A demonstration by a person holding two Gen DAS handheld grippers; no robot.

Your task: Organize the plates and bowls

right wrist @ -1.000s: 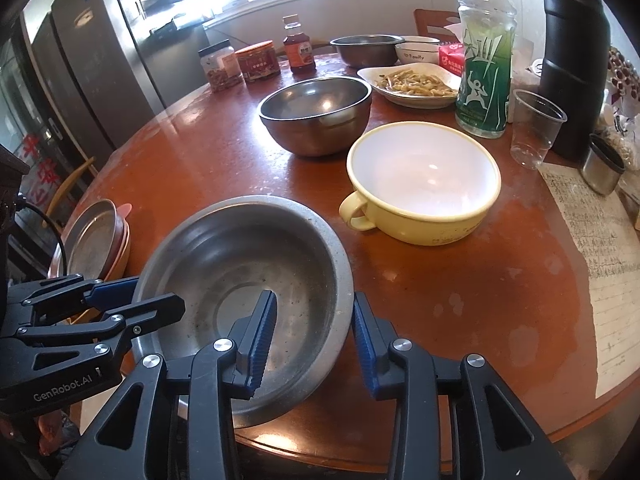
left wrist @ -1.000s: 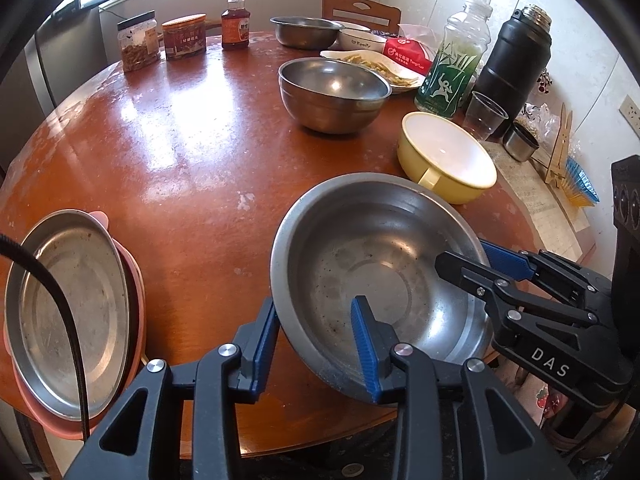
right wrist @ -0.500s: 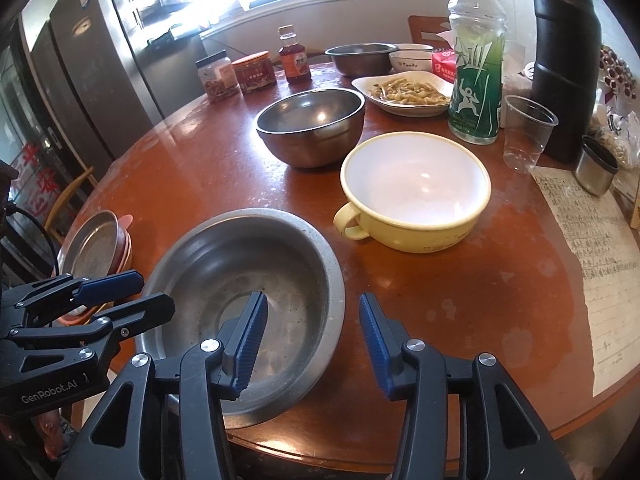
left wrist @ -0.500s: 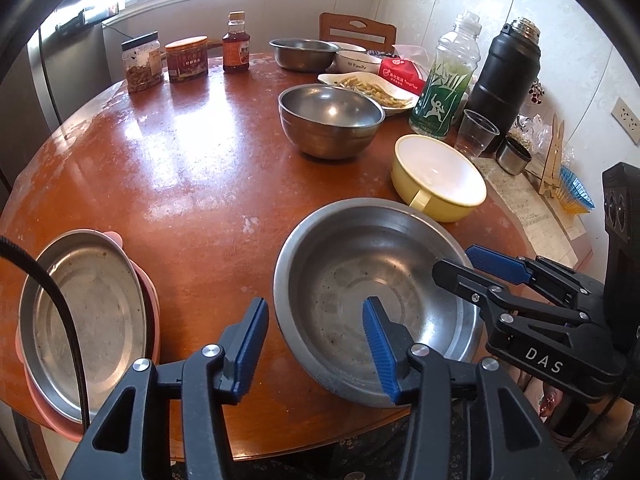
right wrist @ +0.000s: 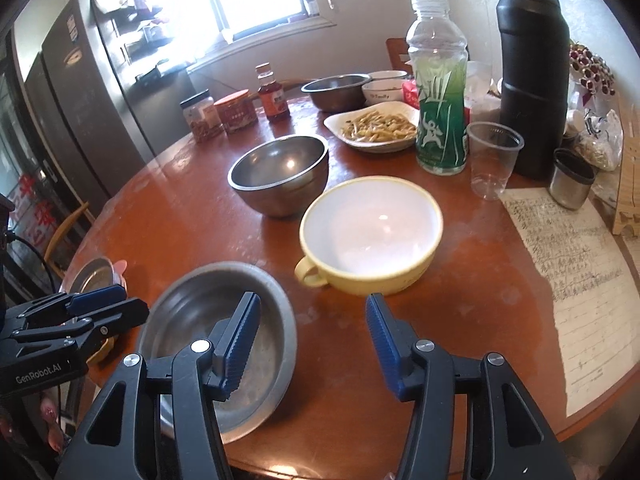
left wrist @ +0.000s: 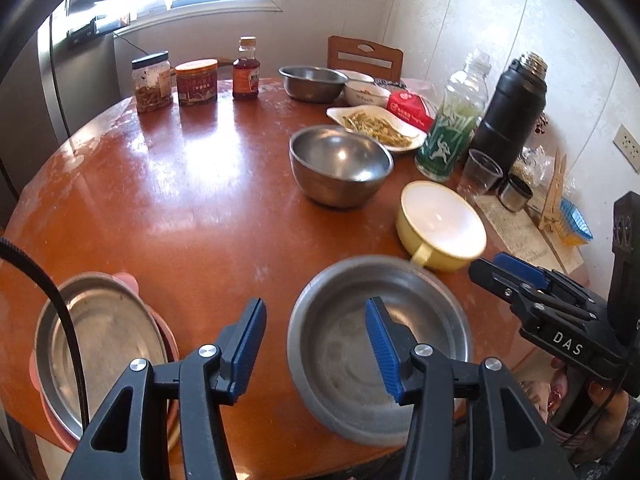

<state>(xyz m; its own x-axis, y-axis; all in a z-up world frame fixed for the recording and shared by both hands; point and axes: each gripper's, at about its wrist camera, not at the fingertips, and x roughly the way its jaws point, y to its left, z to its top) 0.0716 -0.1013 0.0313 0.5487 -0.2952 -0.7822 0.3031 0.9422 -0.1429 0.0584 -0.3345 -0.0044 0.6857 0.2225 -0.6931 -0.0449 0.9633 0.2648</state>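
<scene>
Steel plate, stacked on a pink plate, sits at the table near-left edge. Left gripper jaws are opening, nothing clamped. Shallow steel bowl rests at the near edge. Right gripper jaws are opening, empty, near the yellow bowl.

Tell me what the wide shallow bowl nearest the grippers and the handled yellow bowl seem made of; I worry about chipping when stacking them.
Shallow bowl: looks like stainless steel, a dull grey brushed sheen with scuffs inside, so chipping seems unlikely. Yellow bowl: glossy white inside, yellow outside, probably enamelled metal or ceramic; the look leaves that open, so treat it as chippable.
</scene>
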